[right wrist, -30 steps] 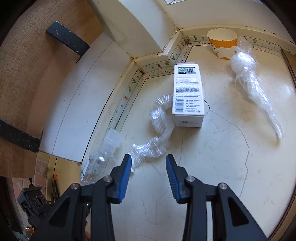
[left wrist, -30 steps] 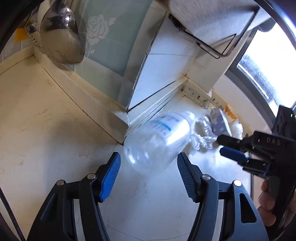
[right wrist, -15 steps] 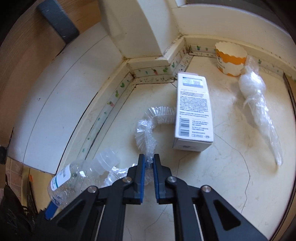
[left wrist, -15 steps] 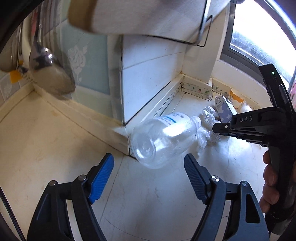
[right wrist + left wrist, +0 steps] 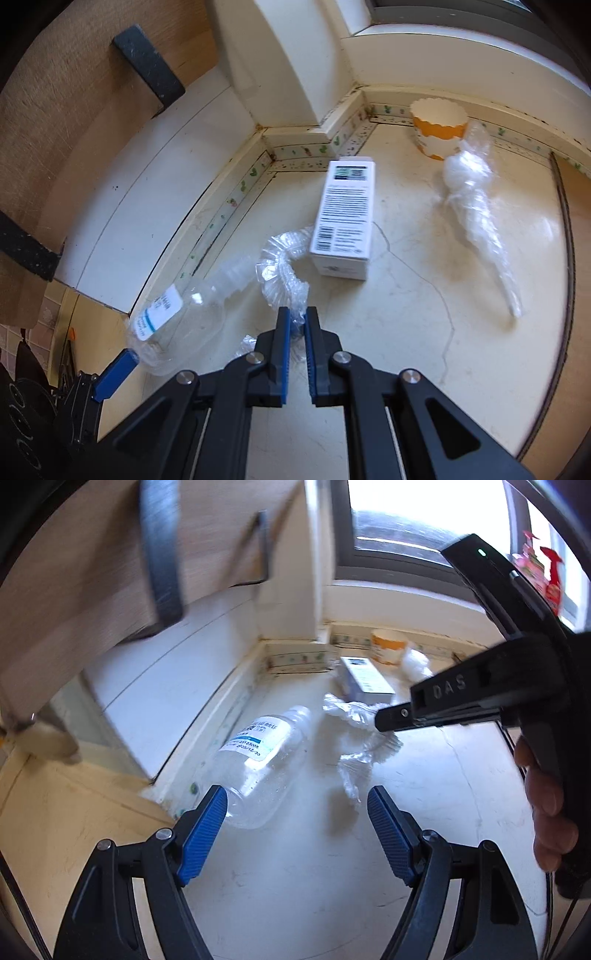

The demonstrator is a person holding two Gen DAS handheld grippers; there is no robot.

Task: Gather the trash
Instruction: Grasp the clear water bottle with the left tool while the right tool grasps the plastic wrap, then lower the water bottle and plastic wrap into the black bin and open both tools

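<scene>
A clear plastic bottle (image 5: 258, 760) with a blue-and-white label lies on its side on the pale counter (image 5: 295, 878), along the wall ledge. My left gripper (image 5: 297, 801) is open just short of it, the bottle's base by the left pad, untouched. My right gripper (image 5: 295, 321) is shut on a crinkled clear plastic wrap (image 5: 280, 266), whose far end curls towards a white box (image 5: 343, 218). From the left wrist the right gripper (image 5: 382, 720) shows side-on, holding the wrap (image 5: 354, 716). The bottle (image 5: 192, 314) lies left of the wrap.
An orange paper cup (image 5: 437, 125) stands in the back corner, with a twisted clear plastic bag (image 5: 476, 206) in front of it. A wooden cabinet door (image 5: 74, 590) hangs over the left. A person's hand (image 5: 546, 805) grips the right handle. A red spray bottle (image 5: 552, 579) stands by the window.
My right gripper has shut on the plastic wrap. My left gripper opened wider, rolled and drew back; the bottle, earlier between its fingers, now lies on the counter ahead of the left pad.
</scene>
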